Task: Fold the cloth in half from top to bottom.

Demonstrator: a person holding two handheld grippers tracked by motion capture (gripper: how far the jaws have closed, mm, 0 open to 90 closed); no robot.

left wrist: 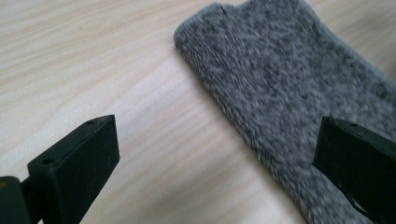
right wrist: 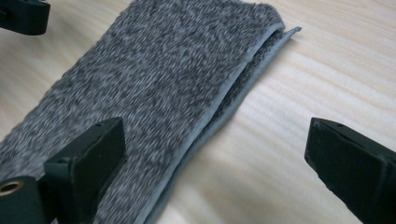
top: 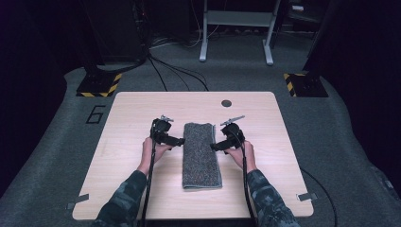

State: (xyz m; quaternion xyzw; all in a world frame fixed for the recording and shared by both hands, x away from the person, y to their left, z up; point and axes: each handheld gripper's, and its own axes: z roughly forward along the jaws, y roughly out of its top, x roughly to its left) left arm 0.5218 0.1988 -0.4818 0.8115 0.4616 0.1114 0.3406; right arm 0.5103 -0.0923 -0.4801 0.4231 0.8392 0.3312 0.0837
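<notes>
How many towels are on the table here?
1. A folded grey towel lies lengthwise at the middle of the wooden table, between the left gripper and the right gripper, both open.

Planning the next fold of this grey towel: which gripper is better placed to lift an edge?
Right, probably: the right gripper stands open astride the towel's layered edge; the left gripper faces the fold.

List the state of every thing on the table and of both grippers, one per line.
Grey fuzzy folded towel: folded into a long narrow strip, lying flat on the light wooden table, not gripped.
Left gripper: open, jaws wide, one over bare wood and one over the towel's edge.
Right gripper: open, jaws straddling the towel's hemmed edge, not pressing it.
</notes>
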